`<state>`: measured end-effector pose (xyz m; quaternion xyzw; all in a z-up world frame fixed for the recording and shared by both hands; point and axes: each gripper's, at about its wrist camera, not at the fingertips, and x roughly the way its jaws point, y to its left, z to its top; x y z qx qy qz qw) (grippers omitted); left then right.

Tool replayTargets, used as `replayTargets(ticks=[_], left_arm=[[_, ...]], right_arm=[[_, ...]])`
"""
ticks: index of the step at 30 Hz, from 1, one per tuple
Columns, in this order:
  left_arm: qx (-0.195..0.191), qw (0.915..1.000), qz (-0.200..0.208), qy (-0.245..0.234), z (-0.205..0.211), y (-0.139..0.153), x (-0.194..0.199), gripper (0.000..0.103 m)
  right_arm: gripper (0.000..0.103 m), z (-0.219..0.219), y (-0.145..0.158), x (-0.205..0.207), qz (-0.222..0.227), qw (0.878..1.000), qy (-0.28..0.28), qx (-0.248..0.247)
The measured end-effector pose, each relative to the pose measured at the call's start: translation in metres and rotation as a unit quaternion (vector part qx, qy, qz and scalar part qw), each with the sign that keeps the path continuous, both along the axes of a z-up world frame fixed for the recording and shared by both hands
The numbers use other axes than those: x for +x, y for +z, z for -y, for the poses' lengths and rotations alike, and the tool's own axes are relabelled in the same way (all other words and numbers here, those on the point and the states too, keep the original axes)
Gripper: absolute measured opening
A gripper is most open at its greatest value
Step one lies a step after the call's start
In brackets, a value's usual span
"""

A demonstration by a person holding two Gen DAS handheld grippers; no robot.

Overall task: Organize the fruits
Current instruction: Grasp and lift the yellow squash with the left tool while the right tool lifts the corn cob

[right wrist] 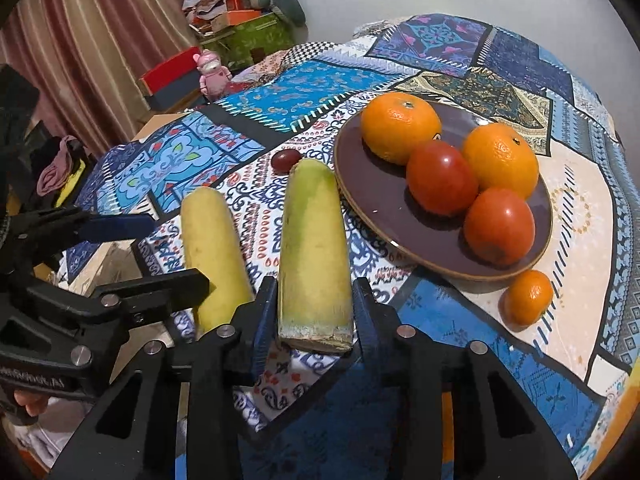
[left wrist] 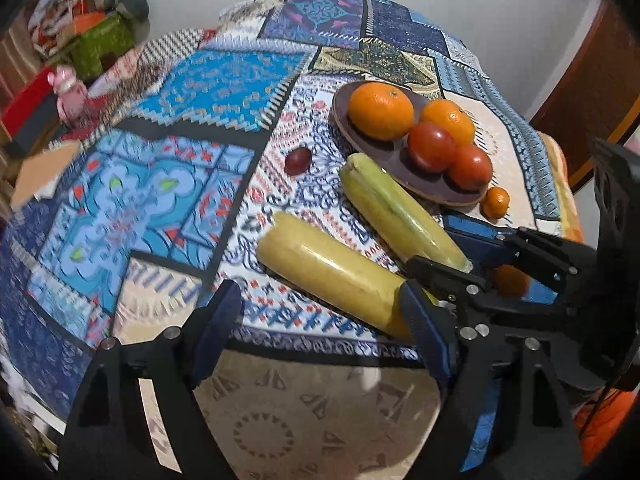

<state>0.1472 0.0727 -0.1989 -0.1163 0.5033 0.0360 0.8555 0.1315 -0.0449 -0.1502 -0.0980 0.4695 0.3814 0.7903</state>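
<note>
Green-tinged marrow [right wrist: 314, 248] sat clamped in your right gripper [right wrist: 314, 312]; your left gripper [left wrist: 320, 324] gaped wide beside the yellow marrow [left wrist: 332, 272].

Glossy tomatoes [right wrist: 442, 178] sit on a smooth, perhaps ceramic plate [right wrist: 404, 220] over matt printed cloth [right wrist: 576, 248].

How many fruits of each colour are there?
Orange: 3 – two big round oranges on the brown plate, one small mandarin beside it
Red: 2 round tomatoes on the plate
Yellow-green: 2 long cut pieces
Dark red: 1 small oval fruit
Total: 8
</note>
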Motion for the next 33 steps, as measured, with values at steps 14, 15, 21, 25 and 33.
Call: replayTargets(ticks=[14, 15, 21, 25, 33], left_arm=[[-0.021, 0.9997, 0.003, -0.012, 0.015, -0.005, 0.013, 0.07], [-0.019, 0.9997, 0.004, -0.014, 0.016, -0.007, 0.015, 0.069], [0.001, 0.9988, 0.013, -0.047, 0.023, -0.007, 0.018, 0.055], [0.037, 0.9955, 0.023, -0.084, 0.026, 0.003, 0.009, 0.041], [0.049, 0.9917, 0.022, -0.117, 0.01, 0.015, -0.004, 0.017]], right_arm=[[0.035, 0.018, 0.003, -0.023, 0.003, 1.0, -0.009, -0.006], [0.035, 0.021, 0.003, -0.023, 0.002, 1.0, -0.012, -0.006], [0.035, 0.037, 0.003, -0.022, -0.011, 0.999, -0.041, 0.001], [0.035, 0.04, 0.003, -0.024, -0.017, 0.999, -0.045, -0.001], [0.037, 0.033, 0.01, -0.015, -0.02, 0.999, -0.042, 0.016]])
